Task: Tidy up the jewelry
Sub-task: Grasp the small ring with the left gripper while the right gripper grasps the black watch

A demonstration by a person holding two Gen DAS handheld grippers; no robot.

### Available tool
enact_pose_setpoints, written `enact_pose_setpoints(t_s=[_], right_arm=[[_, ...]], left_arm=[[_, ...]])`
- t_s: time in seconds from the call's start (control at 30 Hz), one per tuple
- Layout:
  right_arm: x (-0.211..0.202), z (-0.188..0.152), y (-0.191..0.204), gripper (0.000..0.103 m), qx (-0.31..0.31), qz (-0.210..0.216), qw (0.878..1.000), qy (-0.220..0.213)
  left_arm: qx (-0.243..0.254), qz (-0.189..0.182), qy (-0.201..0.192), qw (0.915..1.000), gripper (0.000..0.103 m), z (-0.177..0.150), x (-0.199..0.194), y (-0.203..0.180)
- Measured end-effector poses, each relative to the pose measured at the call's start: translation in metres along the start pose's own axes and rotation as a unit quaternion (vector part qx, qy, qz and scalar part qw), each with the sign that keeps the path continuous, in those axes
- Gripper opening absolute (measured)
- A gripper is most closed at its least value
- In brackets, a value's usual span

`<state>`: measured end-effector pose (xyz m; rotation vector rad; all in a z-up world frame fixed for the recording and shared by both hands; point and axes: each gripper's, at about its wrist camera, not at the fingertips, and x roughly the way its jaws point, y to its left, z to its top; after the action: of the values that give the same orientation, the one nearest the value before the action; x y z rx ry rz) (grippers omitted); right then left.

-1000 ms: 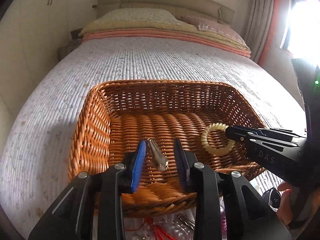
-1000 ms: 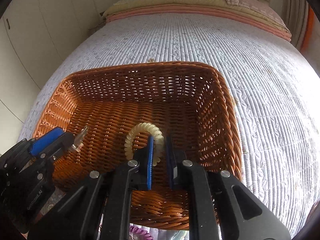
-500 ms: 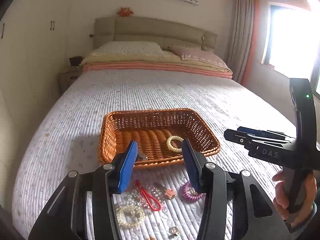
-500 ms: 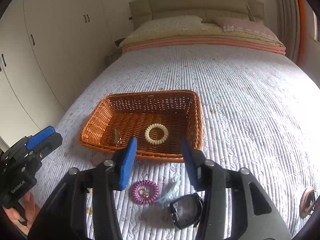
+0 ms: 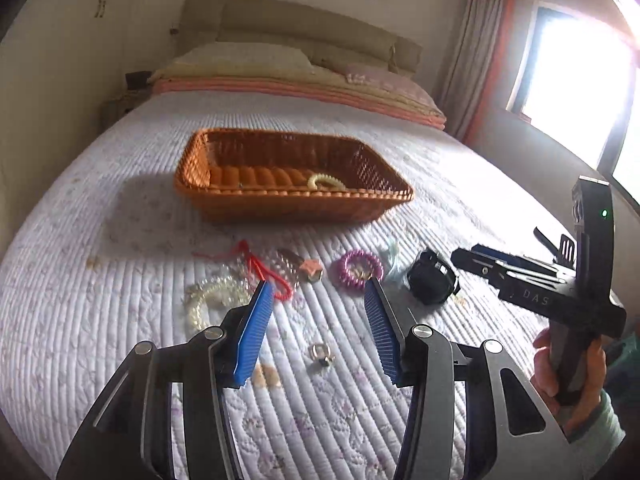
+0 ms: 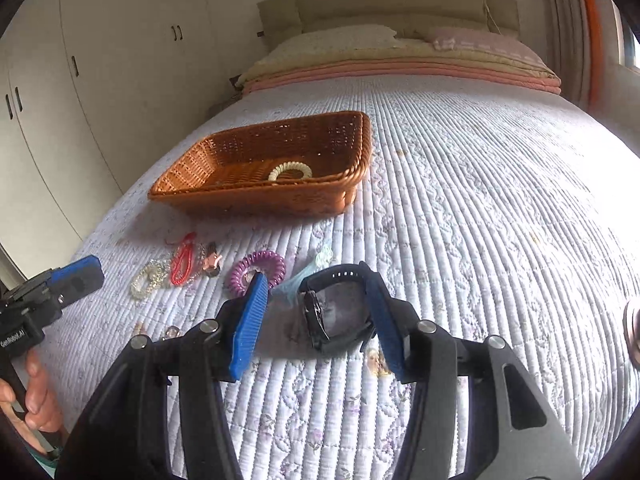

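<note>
An orange wicker basket [image 5: 288, 200] [image 6: 256, 196] sits on the bed with a cream bead bracelet [image 5: 326, 181] [image 6: 290, 170] inside. Loose jewelry lies in front of it: a clear bead bracelet [image 5: 212, 296] [image 6: 148, 278], a red cord [image 5: 266, 274] [image 6: 183, 258], a pink star charm [image 5: 312, 270], a purple coil band [image 5: 358, 268] [image 6: 258, 270], a black watch [image 5: 434, 282] [image 6: 336, 312] and a small ring [image 5: 320, 352]. My left gripper [image 5: 318, 300] is open and empty above the ring. My right gripper [image 6: 316, 292] is open with the watch between its jaws.
A quilted white bedspread [image 6: 480, 208] covers the bed, with pillows and folded blankets [image 6: 400, 60] at the headboard. White wardrobes [image 6: 80, 80] stand left, a bright window [image 5: 576, 76] right. A pale blue trinket [image 6: 308, 274] lies by the watch.
Both grippers let go of their items in the basket, opened, and pulled back and down toward the loose jewelry in front of the basket. The right gripper now straddles the watch.
</note>
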<state>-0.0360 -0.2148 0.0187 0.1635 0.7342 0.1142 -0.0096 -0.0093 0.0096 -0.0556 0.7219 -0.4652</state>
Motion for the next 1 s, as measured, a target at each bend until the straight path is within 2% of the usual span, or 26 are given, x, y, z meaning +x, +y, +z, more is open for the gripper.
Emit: enact_pose_setpoints(t_s=[0.07,0.13,0.23,0.53,1.0], right_arm=[[0.01,-0.006,0.0,0.048,-0.002,-0.006,1.0,0.009],[0.018,-0.01,0.0,0.048,-0.003,-0.011,1.0,0.015],[0.024,-0.012,-0.001,0.048,-0.007,-0.017,1.0,0.015],[0.034,-0.013,0.002,0.048,-0.017,-0.039,0.999,0.017],[0.026,-0.016,0.001,0.048,-0.013,-0.02,1.0,0.016]], left_arm=[[0.007,0.0,0.026,0.9996,0.044,-0.013,0.017,0.0],[0.013,0.016,0.052,0.9984,0.04,-0.024,0.033,0.001],[0.018,0.024,0.075,0.9967,0.036,-0.035,0.05,0.0],[0.053,0.041,0.078,0.9947,0.036,-0.037,0.06,-0.013],[0.061,0.024,0.071,0.9953,0.036,-0.042,0.051,-0.011]])
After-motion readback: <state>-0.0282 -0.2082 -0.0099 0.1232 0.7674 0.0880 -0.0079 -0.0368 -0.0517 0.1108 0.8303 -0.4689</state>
